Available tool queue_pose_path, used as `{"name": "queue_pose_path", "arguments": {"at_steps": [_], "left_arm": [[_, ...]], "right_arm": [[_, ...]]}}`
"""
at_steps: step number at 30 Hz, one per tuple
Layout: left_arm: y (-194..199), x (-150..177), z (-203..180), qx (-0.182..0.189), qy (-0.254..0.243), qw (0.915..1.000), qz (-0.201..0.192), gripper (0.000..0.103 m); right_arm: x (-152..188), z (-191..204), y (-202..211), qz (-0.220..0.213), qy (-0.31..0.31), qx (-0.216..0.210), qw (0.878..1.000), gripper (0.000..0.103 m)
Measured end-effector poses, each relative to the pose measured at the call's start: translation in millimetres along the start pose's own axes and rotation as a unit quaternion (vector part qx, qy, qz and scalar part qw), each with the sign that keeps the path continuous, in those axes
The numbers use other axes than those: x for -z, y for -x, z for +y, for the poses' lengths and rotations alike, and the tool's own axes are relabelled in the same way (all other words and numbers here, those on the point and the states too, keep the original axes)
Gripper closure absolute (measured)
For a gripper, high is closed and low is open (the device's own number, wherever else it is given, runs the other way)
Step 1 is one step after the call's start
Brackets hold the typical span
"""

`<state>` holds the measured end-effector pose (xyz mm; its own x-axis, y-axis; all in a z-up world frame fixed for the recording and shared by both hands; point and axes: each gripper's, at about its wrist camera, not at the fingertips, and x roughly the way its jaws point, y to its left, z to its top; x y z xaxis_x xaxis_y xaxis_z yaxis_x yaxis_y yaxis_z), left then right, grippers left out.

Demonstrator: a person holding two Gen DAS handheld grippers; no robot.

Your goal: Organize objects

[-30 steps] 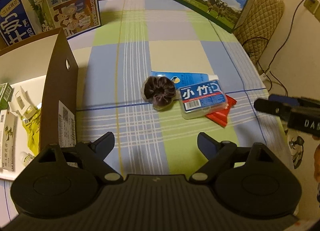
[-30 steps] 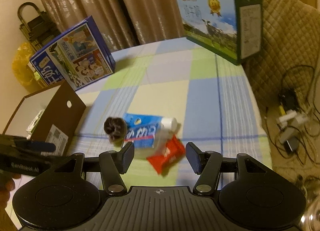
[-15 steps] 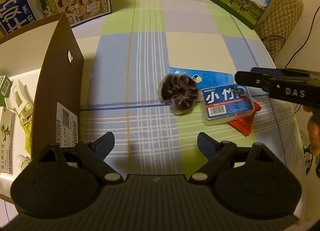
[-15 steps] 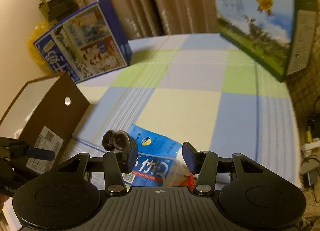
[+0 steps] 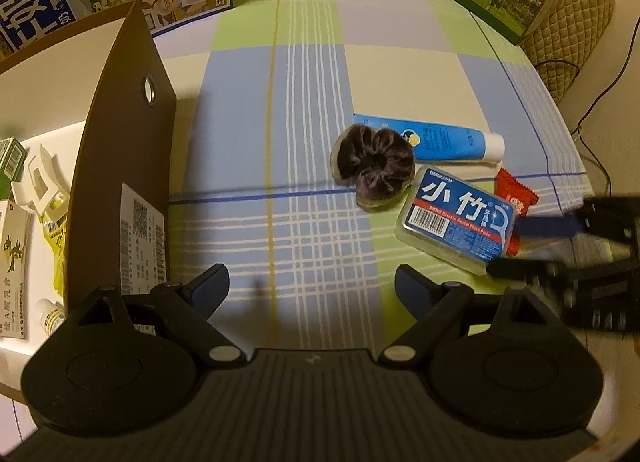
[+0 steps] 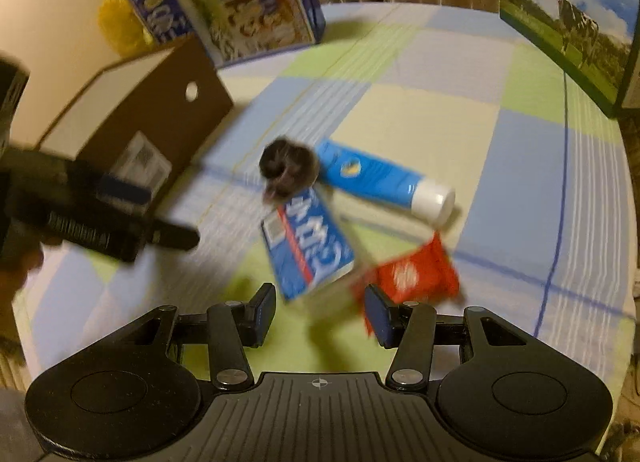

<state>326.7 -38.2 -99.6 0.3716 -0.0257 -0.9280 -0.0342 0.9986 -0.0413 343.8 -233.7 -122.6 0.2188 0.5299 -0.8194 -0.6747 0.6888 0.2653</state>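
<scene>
Checked tablecloth (image 5: 312,74), brown box (image 5: 124,166) beside, curtains behind, both grippers' fingers apart.

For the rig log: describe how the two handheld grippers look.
Both are matte black plastic. The left gripper and right gripper each have a ribbed centre plate, two round side discs, silver pivot screws and angled black fingers with blue pads. No cables or sleeves visible.

You work in dim, warm yellow room light. In your left wrist view the picture is sharp, only the right gripper (image 5: 520,246) at the right edge is smeared by motion. A dark shadow lies beside the brown box (image 5: 120,166), left of your claw. Your right wrist view is strongly blurred: the floss box (image 6: 308,246) and red packet (image 6: 412,274) just ahead of the claw look streaked. Both views bend and darken at the corners.
</scene>
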Motion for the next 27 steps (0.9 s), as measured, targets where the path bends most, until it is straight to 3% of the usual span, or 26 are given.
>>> {"name": "queue_pose_path", "arguments": {"at_steps": [7,14,17,27], "left_arm": [[-1,4,3,-0.004,0.003,1.0,0.005,0.015],[-1,2,1,-0.01,-0.001,1.0,0.001,0.015],[-1,3,1,-0.012,-0.003,0.9999,0.0,0.015],[-5,0,0,-0.017,-0.007,0.9998,0.002,0.015]], "right_arm": [[-7,10,5,-0.015,0.017,0.041,0.999,0.055],[-13,44,-19,0.0,0.148,0.063,0.987,0.047],[-12,52,-31,0.007,0.177,0.071,0.982,0.046],[-20,42,-48,0.002,0.092,0.065,0.994,0.047]]}}
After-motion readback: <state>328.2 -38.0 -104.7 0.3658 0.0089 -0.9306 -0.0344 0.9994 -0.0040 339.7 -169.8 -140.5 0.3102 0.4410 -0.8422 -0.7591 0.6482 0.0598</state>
